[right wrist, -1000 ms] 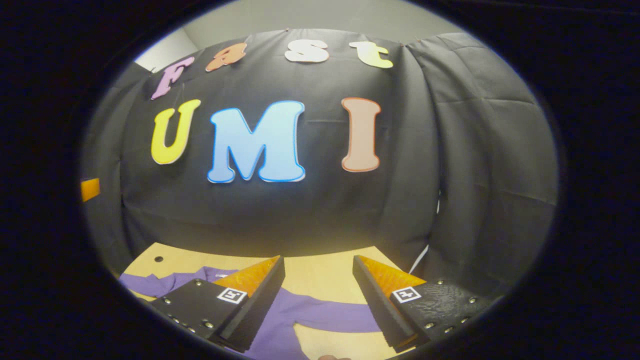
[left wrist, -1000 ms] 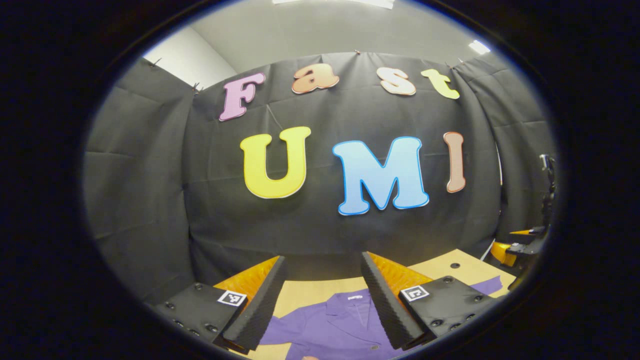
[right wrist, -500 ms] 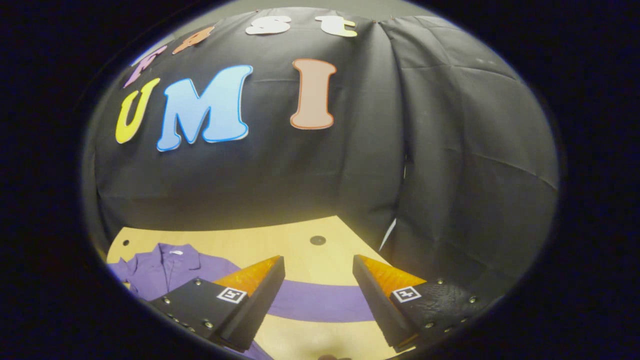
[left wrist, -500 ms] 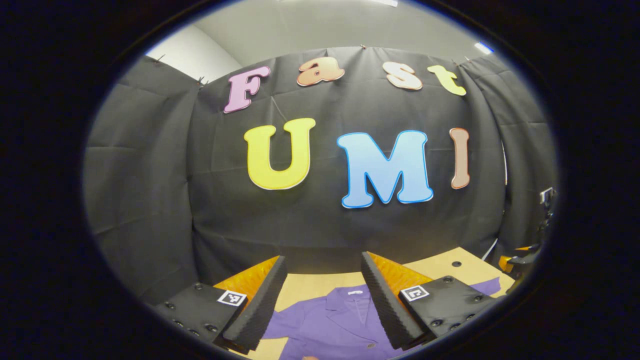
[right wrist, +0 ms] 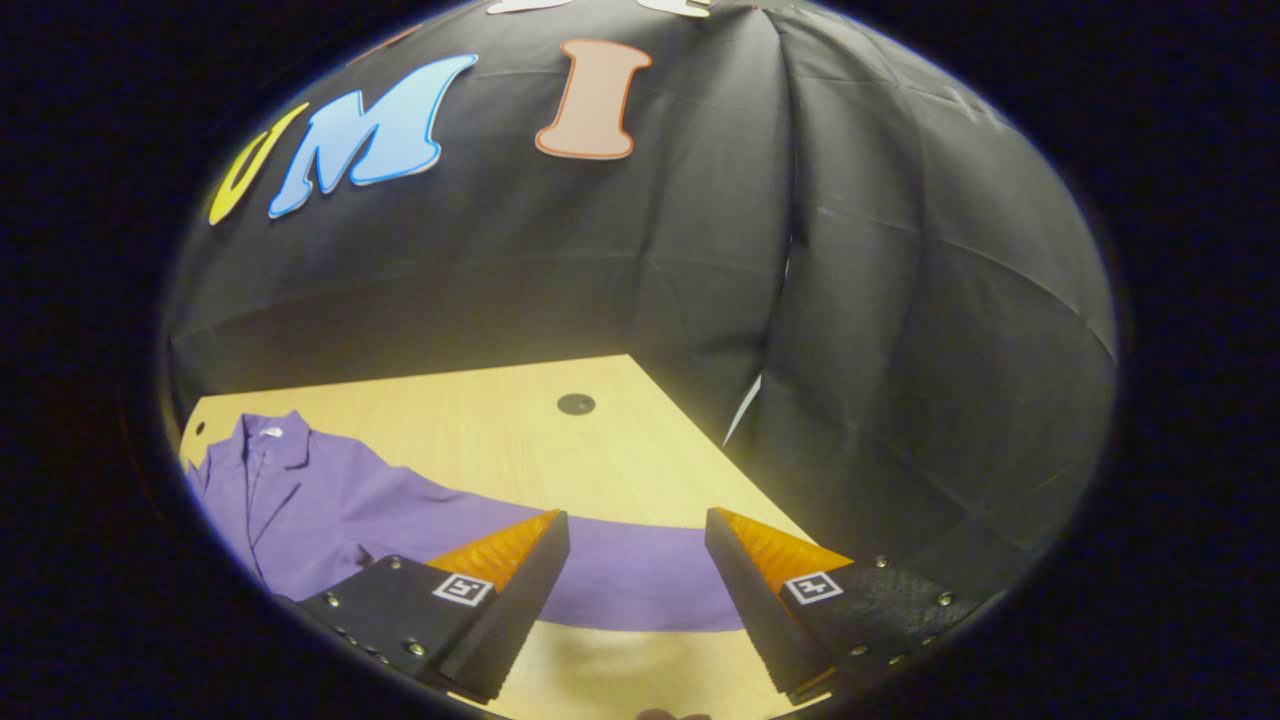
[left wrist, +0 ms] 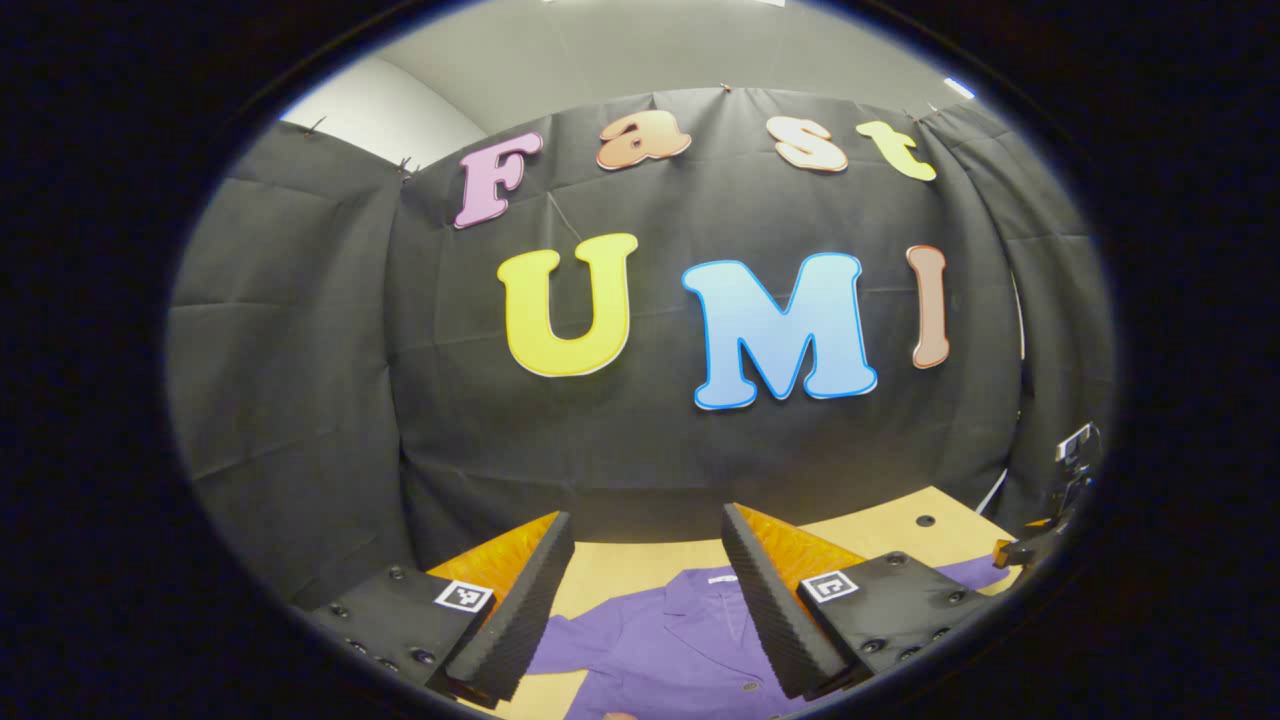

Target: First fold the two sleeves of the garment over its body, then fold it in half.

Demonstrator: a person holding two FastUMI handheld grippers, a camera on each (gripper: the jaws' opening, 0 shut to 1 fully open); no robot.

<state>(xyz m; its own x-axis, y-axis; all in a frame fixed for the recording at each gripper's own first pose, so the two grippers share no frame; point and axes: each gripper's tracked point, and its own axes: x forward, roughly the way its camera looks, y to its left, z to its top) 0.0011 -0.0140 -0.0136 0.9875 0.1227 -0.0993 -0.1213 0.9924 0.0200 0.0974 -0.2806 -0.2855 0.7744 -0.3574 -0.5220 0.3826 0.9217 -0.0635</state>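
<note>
Garment [right wrist: 330,510] lies flat on the pale wooden tabletop [right wrist: 520,440], a purple collared jacket or shirt with lapels, and every place below is told from its collar. Seen in the right gripper view, one long sleeve [right wrist: 630,575] runs straight out from the shoulder, well away from the collar, as a smooth band of thin, matte woven cloth; the right tongs [right wrist: 637,525] hang spread just above its far stretch, holding nothing. Seen in the left gripper view, the left tongs [left wrist: 648,530] are likewise spread and empty, poised over the chest just below the collar [left wrist: 712,582], where a small button [left wrist: 748,686] shows. The step in hand looks like the first sleeve fold: I would bring the right tongs down near the cuff, pinch one layer of cloth only, lift it just clear of the wood, and carry it toward the collar so it lands flat across the body without dragging the shoulder.
</note>
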